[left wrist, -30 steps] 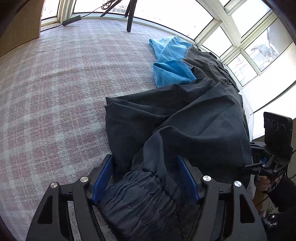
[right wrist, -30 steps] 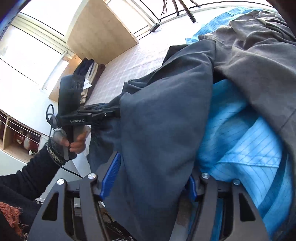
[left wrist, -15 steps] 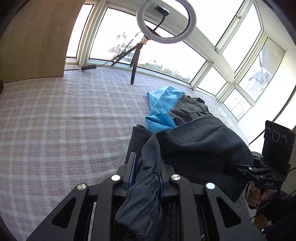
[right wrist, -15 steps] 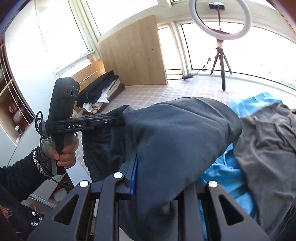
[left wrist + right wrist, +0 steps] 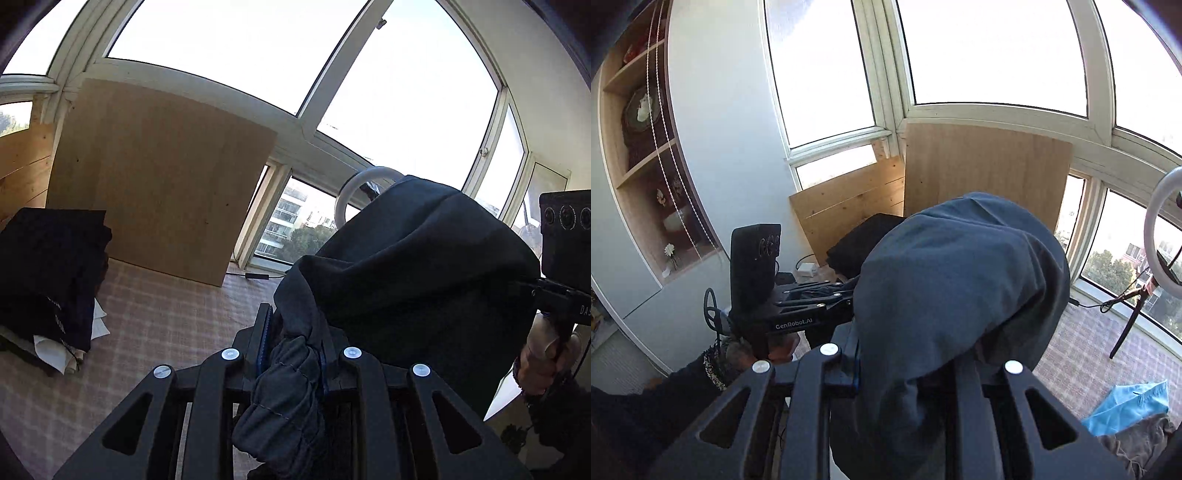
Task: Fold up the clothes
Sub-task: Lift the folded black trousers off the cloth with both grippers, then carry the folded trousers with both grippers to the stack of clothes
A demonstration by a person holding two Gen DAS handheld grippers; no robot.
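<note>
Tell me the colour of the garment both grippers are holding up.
Dark slate blue-grey, plain with no pattern. The garment shows best in the right wrist view, where daylight falls on it.

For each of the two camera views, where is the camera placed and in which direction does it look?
Left wrist: sits on the left gripper, faces the windows and wooden board; shows the person's right hand.
Right wrist: sits on the right gripper, faces the window corner and shelves; shows the person's left hand.
Shared: the dark garment, the board, the ring light.
</note>
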